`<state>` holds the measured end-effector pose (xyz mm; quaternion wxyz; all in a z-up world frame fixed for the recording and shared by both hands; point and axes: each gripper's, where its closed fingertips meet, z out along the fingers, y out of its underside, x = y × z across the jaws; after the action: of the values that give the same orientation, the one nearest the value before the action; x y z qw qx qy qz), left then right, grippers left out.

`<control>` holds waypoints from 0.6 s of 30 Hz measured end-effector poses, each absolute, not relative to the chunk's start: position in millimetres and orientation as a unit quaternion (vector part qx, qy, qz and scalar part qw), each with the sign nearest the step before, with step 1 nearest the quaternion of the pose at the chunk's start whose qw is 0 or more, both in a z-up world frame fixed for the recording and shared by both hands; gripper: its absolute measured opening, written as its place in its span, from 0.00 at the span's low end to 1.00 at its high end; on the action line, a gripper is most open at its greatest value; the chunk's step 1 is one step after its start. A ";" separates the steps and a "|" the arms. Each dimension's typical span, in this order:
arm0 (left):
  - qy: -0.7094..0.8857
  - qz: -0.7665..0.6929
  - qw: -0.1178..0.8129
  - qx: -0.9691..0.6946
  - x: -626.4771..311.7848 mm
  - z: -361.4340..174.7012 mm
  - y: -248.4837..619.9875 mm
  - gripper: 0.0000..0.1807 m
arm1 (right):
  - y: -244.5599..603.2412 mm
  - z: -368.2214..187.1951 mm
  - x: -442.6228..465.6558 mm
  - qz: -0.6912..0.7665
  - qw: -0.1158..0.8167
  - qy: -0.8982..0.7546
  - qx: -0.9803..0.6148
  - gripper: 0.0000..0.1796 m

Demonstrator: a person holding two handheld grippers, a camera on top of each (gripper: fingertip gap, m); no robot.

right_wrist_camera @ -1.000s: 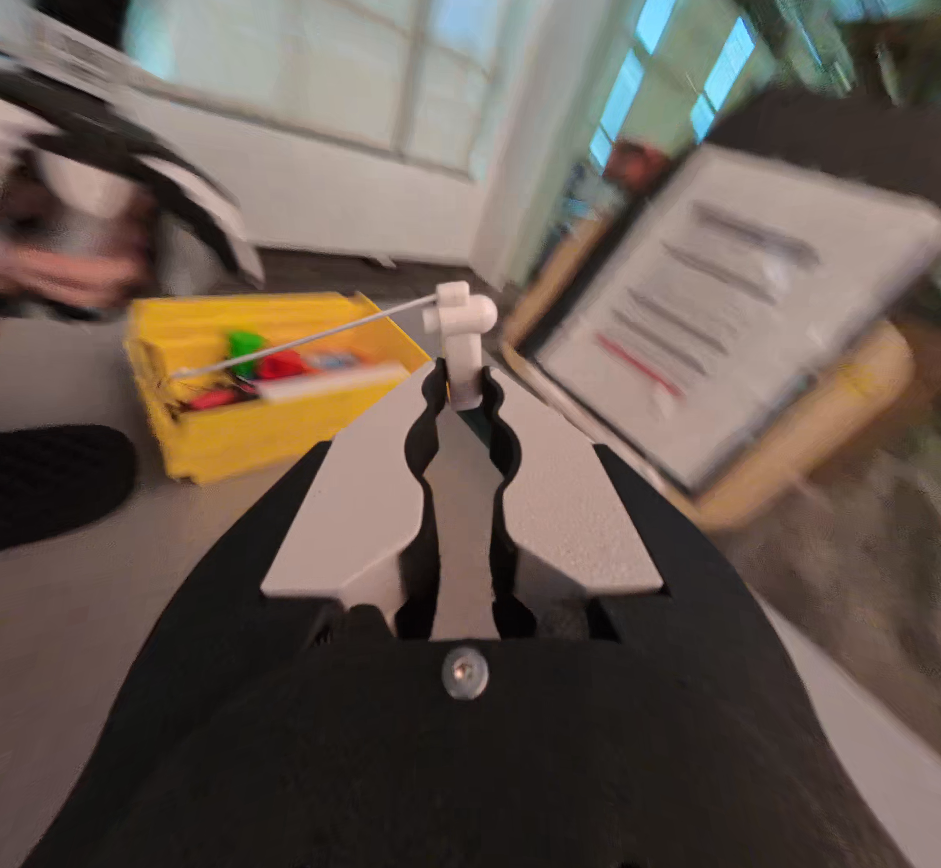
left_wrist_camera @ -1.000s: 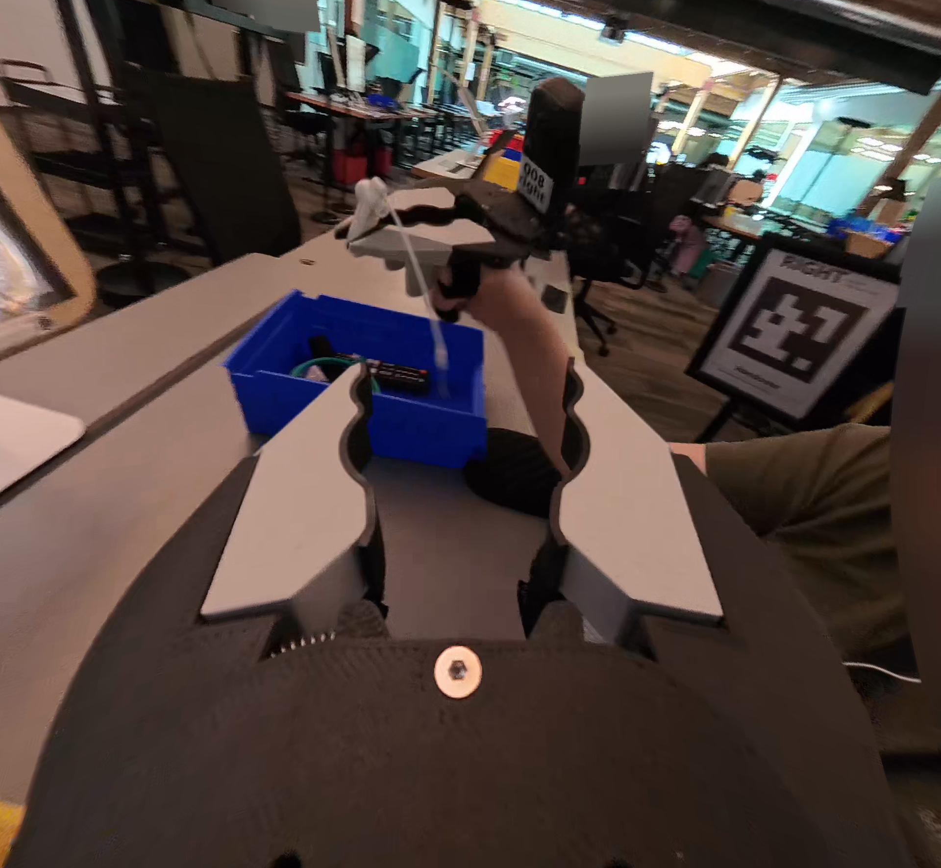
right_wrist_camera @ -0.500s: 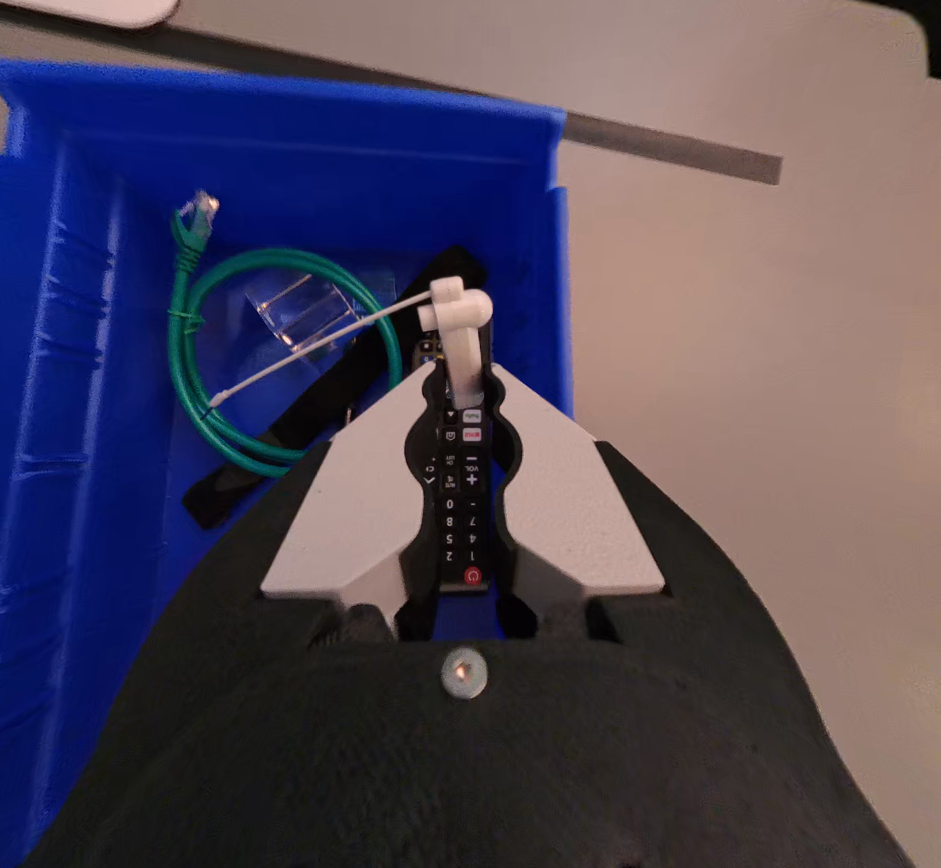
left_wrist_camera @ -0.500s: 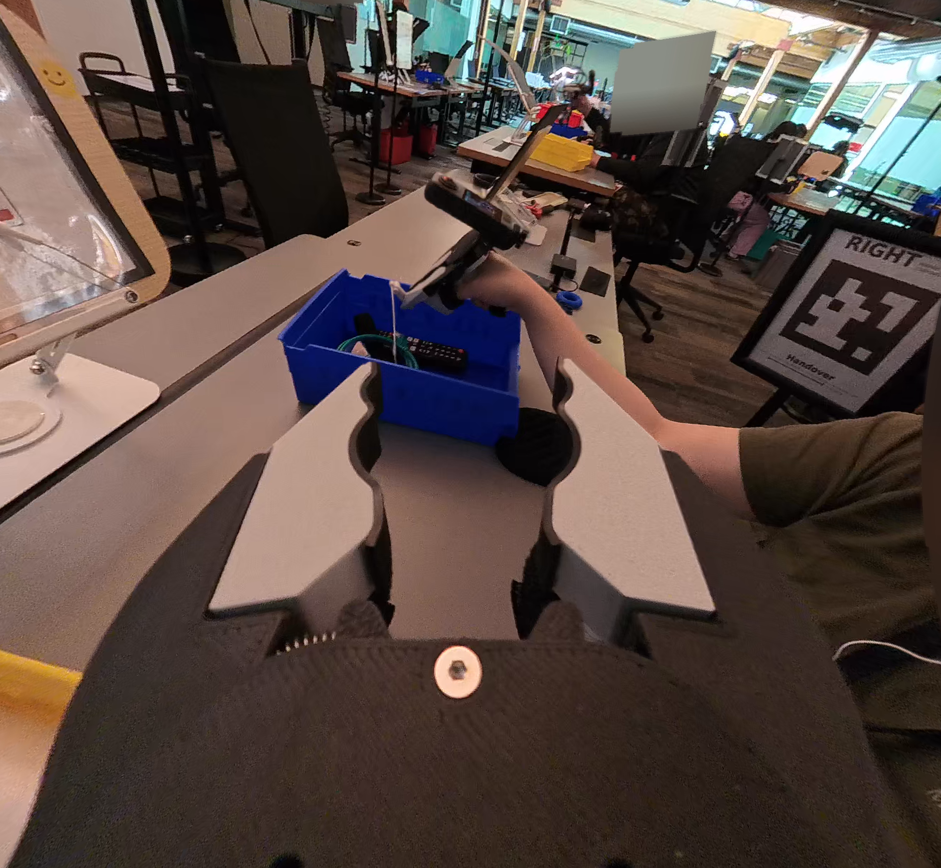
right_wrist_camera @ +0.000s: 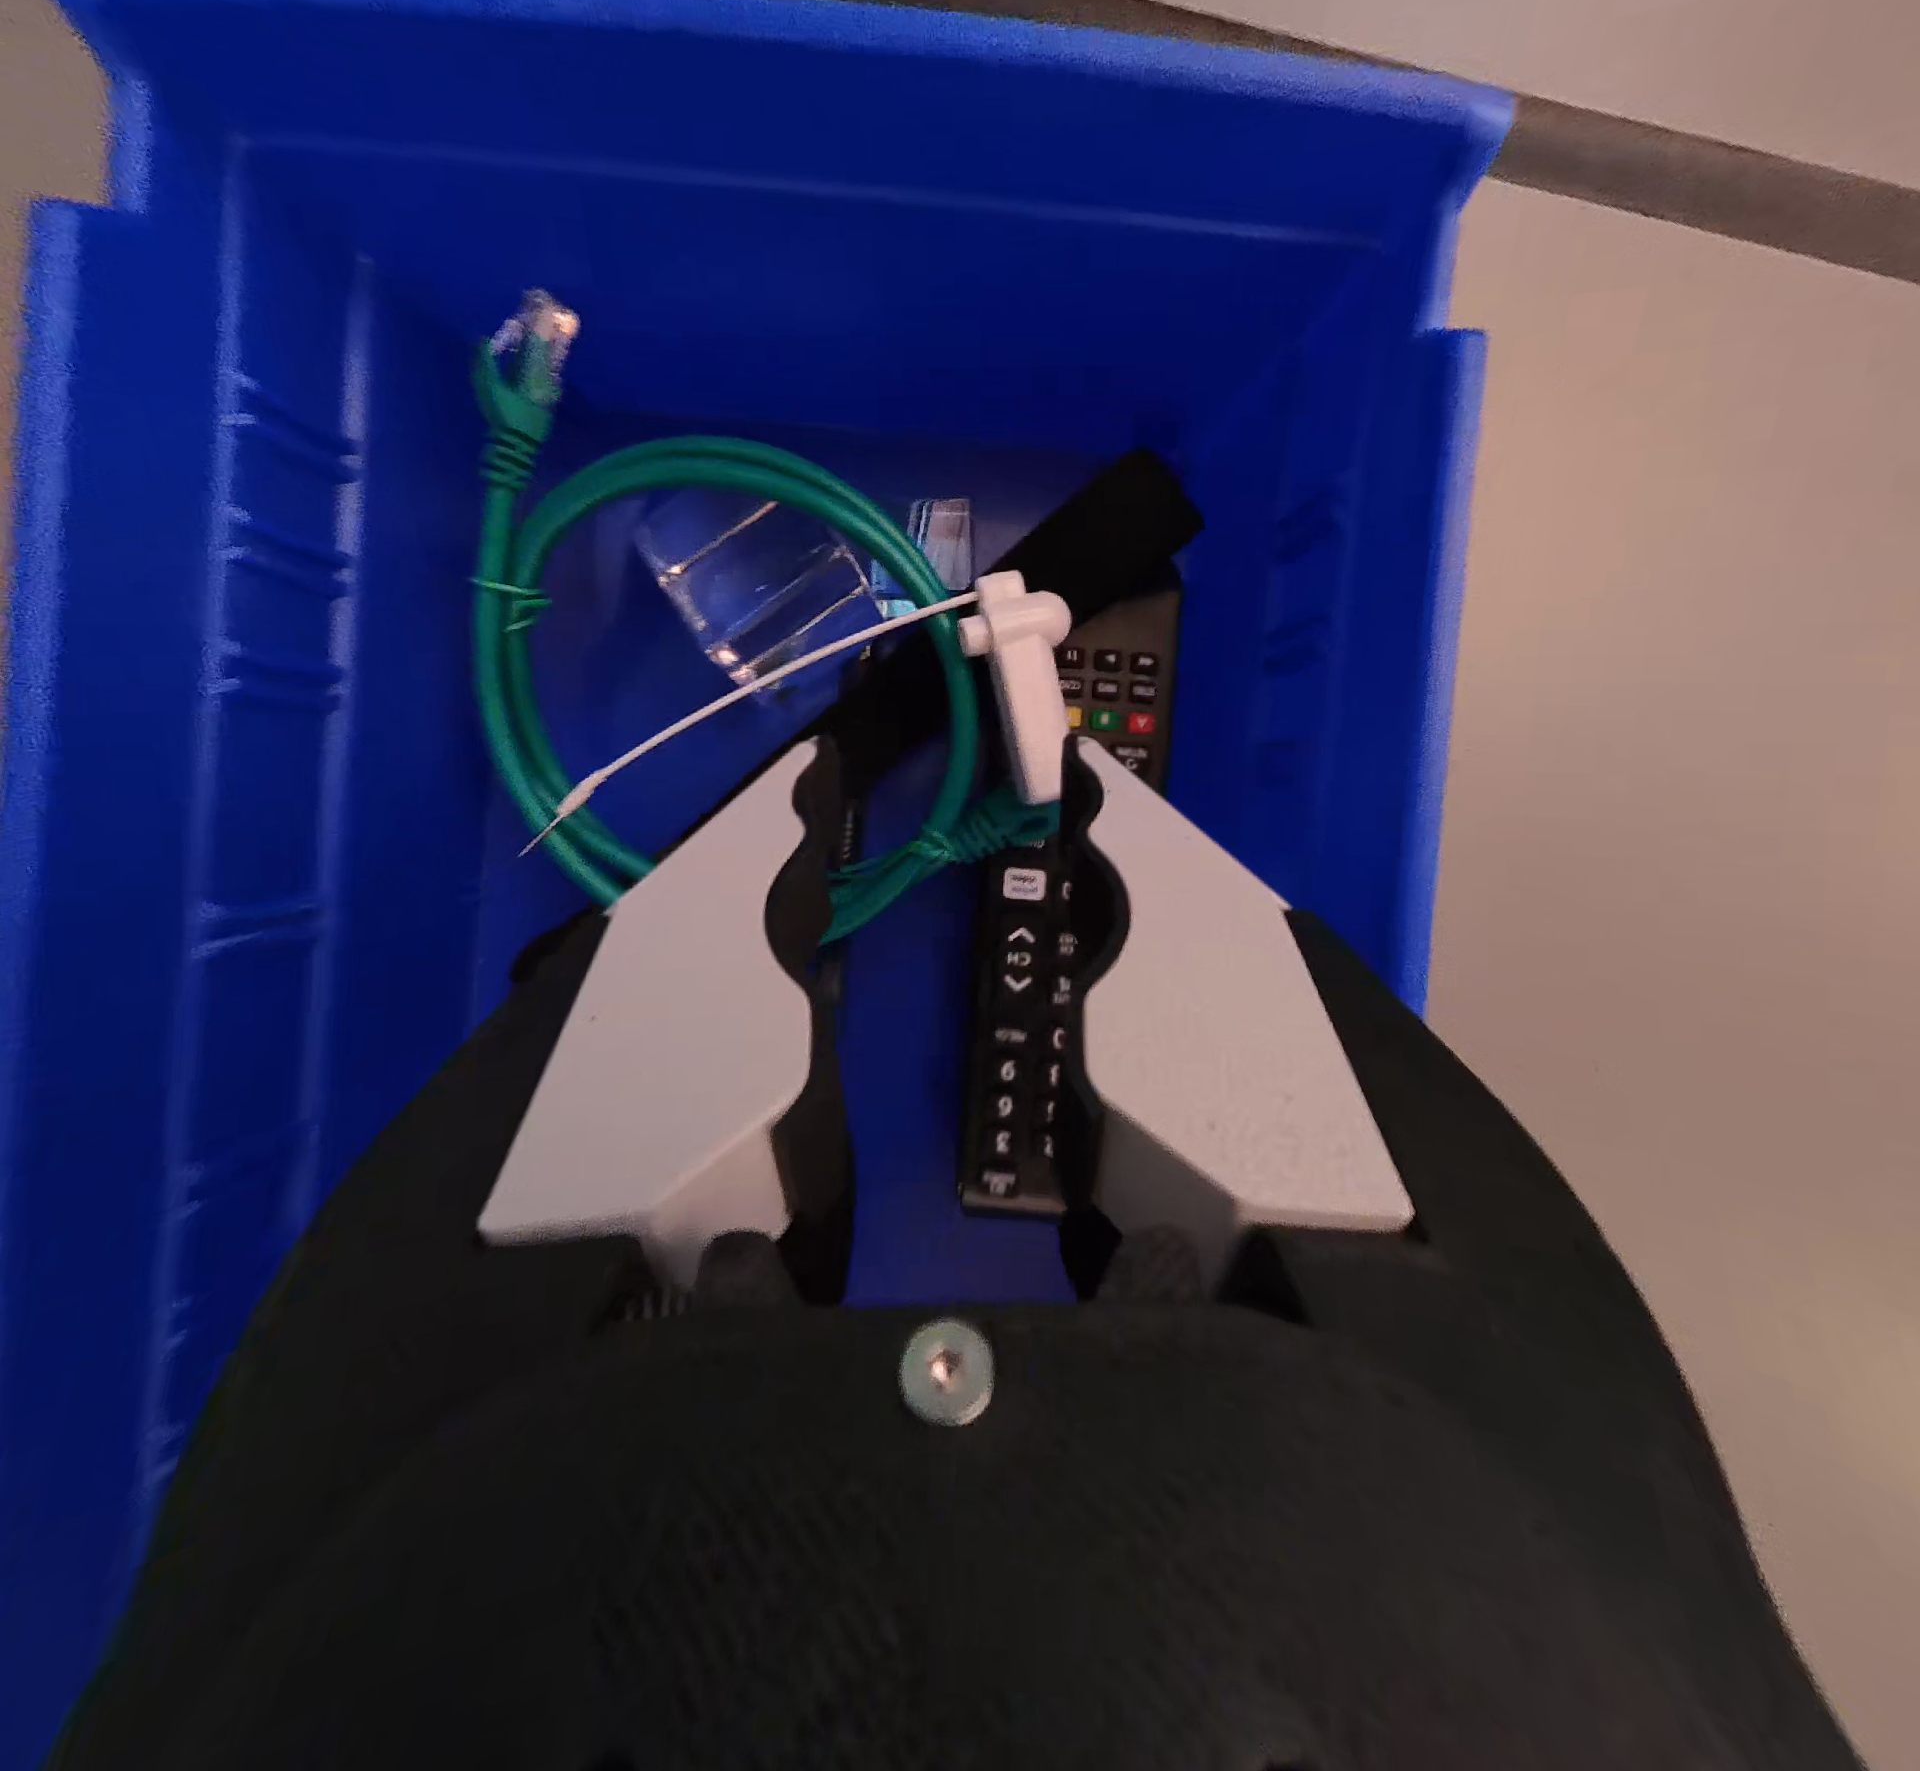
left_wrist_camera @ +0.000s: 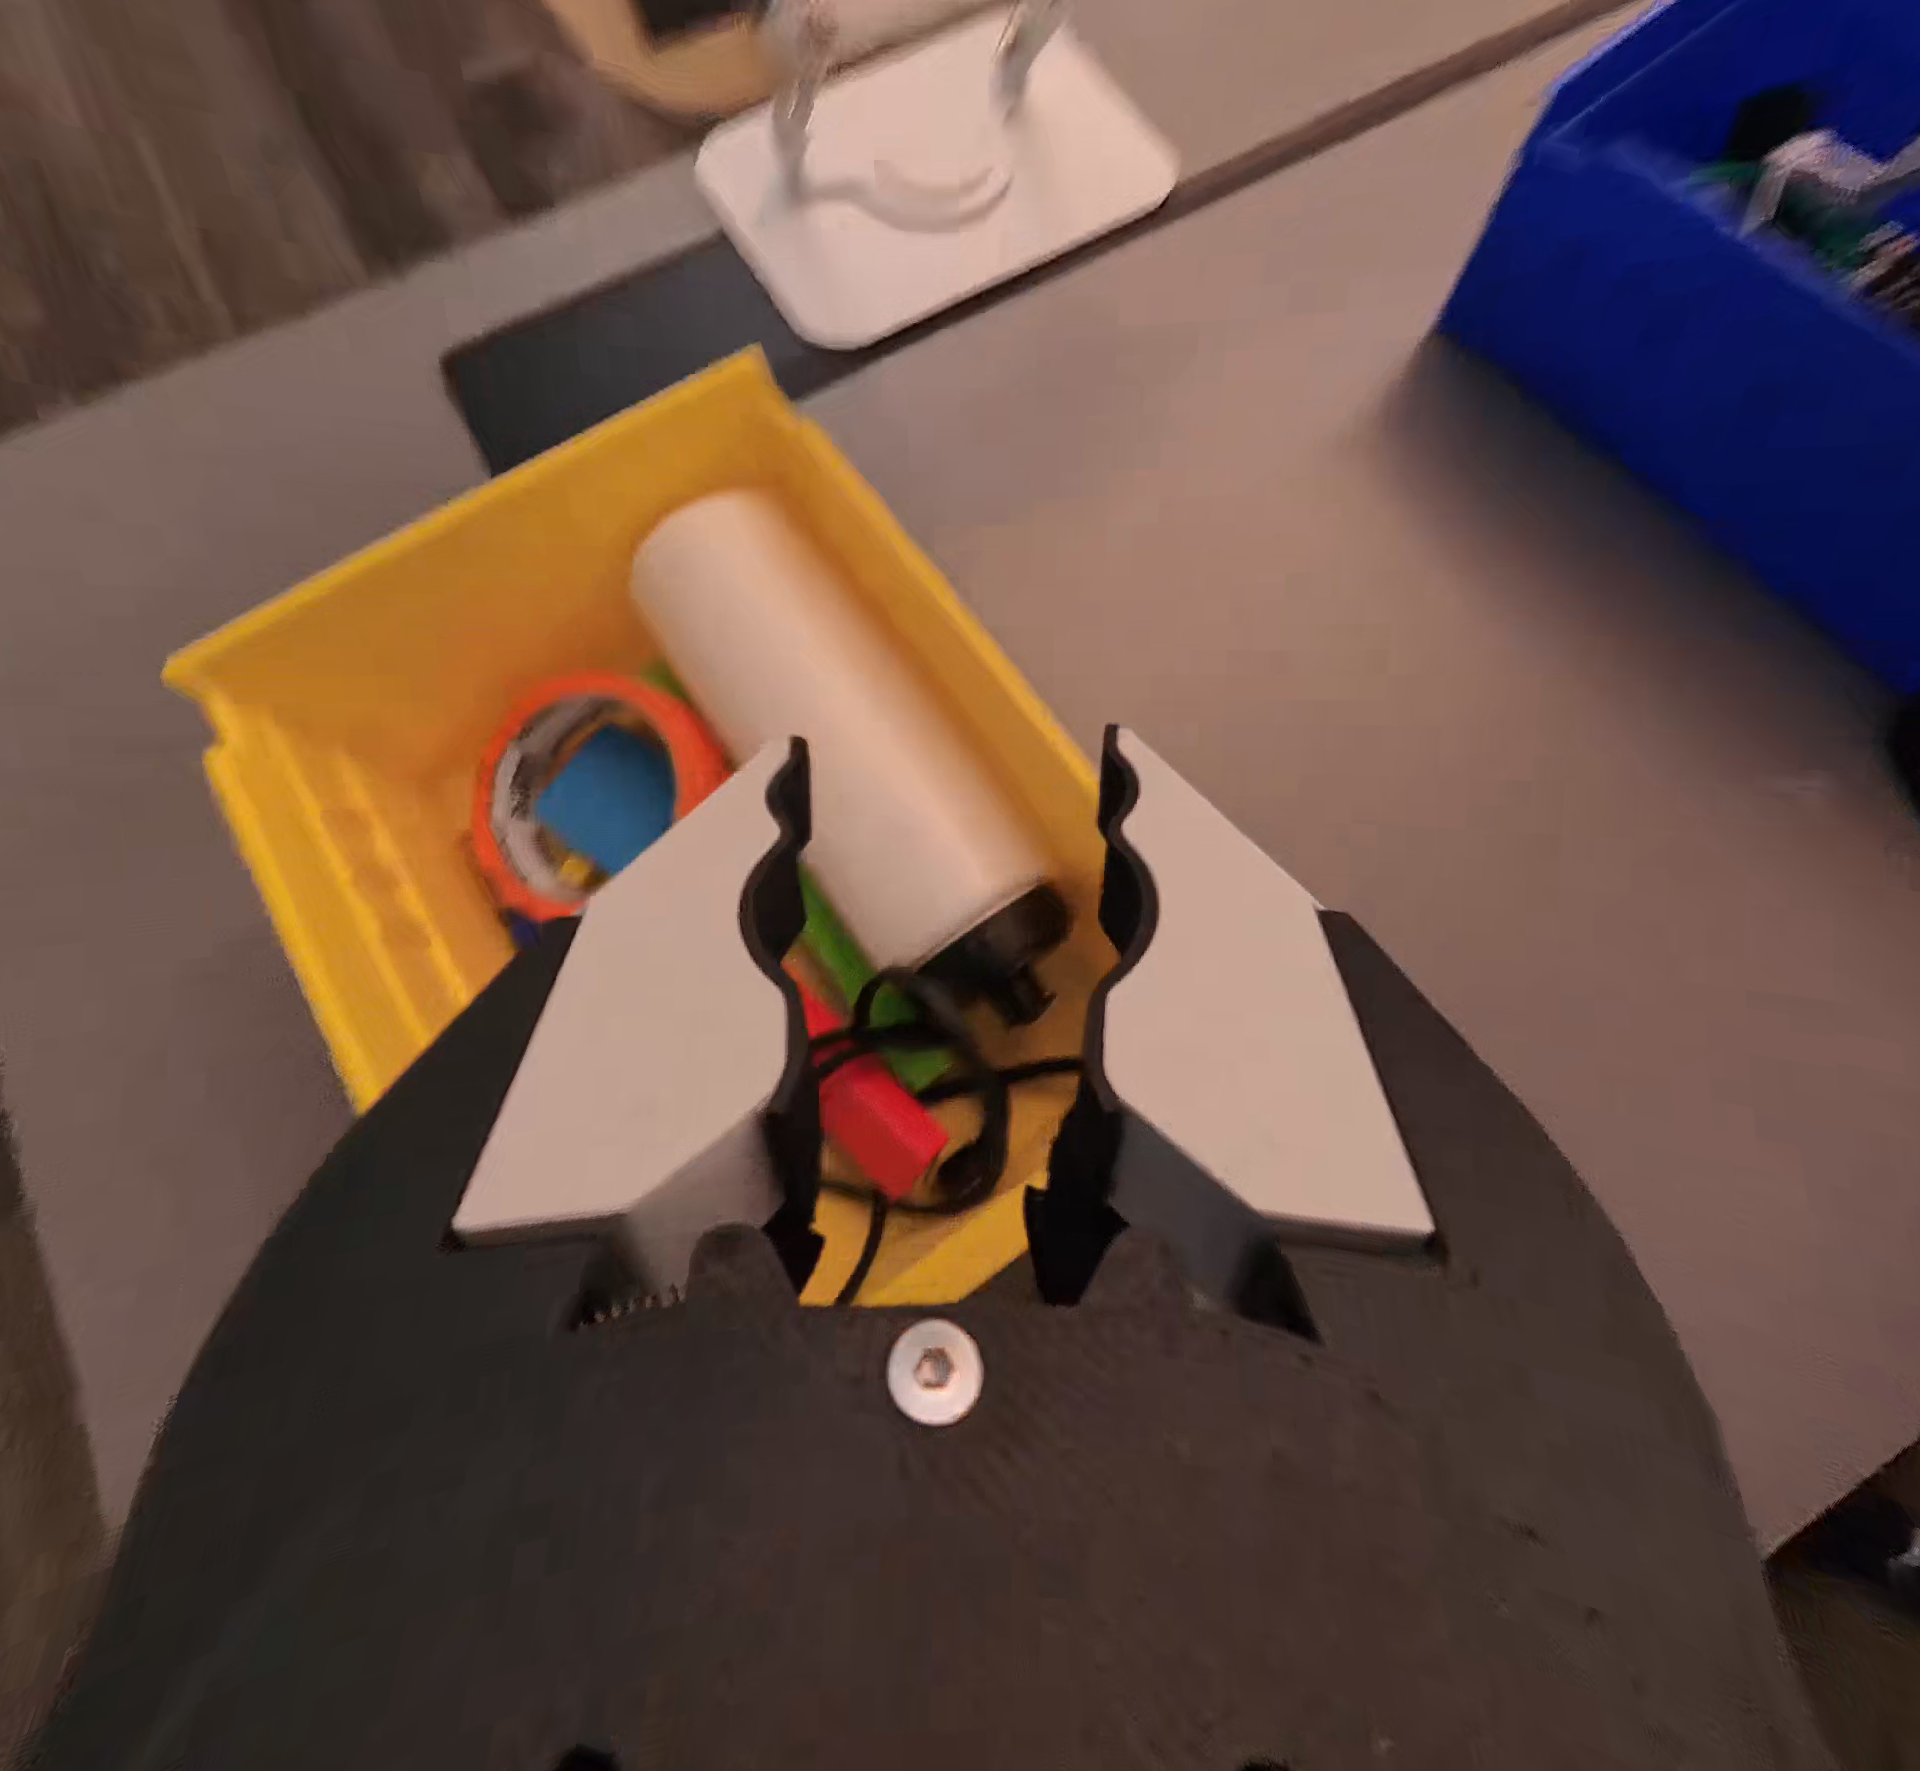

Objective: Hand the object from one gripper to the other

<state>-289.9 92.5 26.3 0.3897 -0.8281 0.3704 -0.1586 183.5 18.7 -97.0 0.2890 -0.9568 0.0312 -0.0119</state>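
The white zip tie with a blocky head (right_wrist_camera: 1023,682) hangs over the blue bin (right_wrist_camera: 727,28), its head against the tip of my right gripper's right finger. My right gripper (right_wrist_camera: 945,765) is open, with the jaws well apart and no longer pinching the tie. My left gripper (left_wrist_camera: 951,755) is open and empty. It hovers over the yellow bin (left_wrist_camera: 416,599), above a white cylinder (left_wrist_camera: 831,703).
The blue bin holds a green network cable (right_wrist_camera: 499,641), a black remote (right_wrist_camera: 1023,1025), a clear block (right_wrist_camera: 748,578) and a black strap (right_wrist_camera: 1112,516). The yellow bin holds an orange tape roll (left_wrist_camera: 582,687), a red block (left_wrist_camera: 883,1113) and a black cord (left_wrist_camera: 935,1015). A white stand base (left_wrist_camera: 935,194) sits behind it. My hands' fingertips stand some 50 cm from each other. My right tips are about 45 cm from the white cylinder (left_wrist_camera: 831,703), my left tips only 12 cm.
My right gripper has opened over the blue bin and let go of the white zip tie. My left gripper has swung away from the right hand and down over the yellow bin.
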 end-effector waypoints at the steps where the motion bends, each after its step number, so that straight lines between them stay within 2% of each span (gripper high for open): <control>1: 0.364 -0.135 0.370 -0.844 -300.6 14.2 98.7 0.27 | 17.2 -88.6 181.6 -0.009 0.298 0.031 -0.954 0.24; 5: 0.316 -0.046 0.318 -0.893 -345.1 -23.9 126.7 0.24 | 13.7 -44.4 173.3 -0.015 0.361 0.019 -0.932 0.24; 10: 0.310 0.010 0.260 -0.914 -370.1 -64.1 142.7 0.34 | 11.0 -4.4 156.1 -0.020 0.419 -0.007 -0.908 0.24; 15: 0.338 0.095 0.222 -0.910 -388.6 -84.6 148.7 0.35 | 11.6 -1.1 148.9 -0.038 0.416 -0.030 -0.908 0.24; 18: 0.359 0.140 0.205 -0.900 -394.7 -91.7 149.3 0.31 | 12.6 -6.5 144.6 -0.035 0.406 -0.043 -0.912 0.24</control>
<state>-394.7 149.3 -91.7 0.2053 -0.8996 0.3589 0.1405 144.6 12.6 -6.5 0.4058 -0.9123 -0.0428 -0.0354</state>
